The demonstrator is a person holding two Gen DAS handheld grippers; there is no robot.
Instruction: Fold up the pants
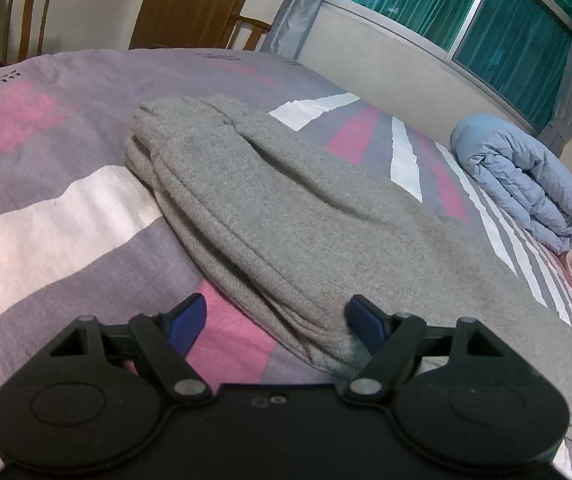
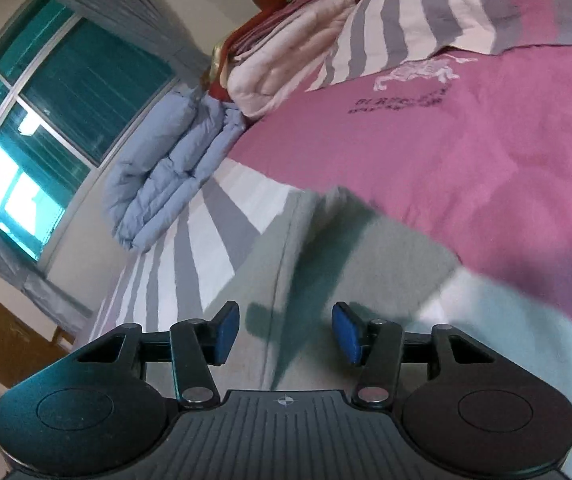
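The grey pants [image 1: 270, 208] lie folded on the bed [image 1: 46, 216], on a cover striped in purple, pink and white. In the left wrist view they form a long, layered bundle that runs from just before the left gripper [image 1: 276, 320] away toward the far side of the bed, with the stacked fold edges showing along the left flank.

The left gripper's fingers [image 1: 190, 316] stand wide apart and grip nothing. The near end of the pants sits in the gap between them, lying against the inner face of the right-hand finger, while the left-hand finger is over bare pink cover, clear of the cloth.

In the right wrist view the picture is tilted and the cloth is blurred. The right gripper [image 2: 286, 332] hovers over a flat part of the pants [image 2: 325, 248], which spreads ahead of and beneath its fingers [image 2: 345, 332]. Those fingers are parted with a clear gap and nothing is clamped between them; their shadow falls on the grey fabric.

A folded pale blue quilt [image 1: 521, 176] lies near the wall below the window [image 1: 485, 24], well apart from the pants. Beside it, in the right wrist view, is a stack of pink and red bedding [image 2: 286, 64].
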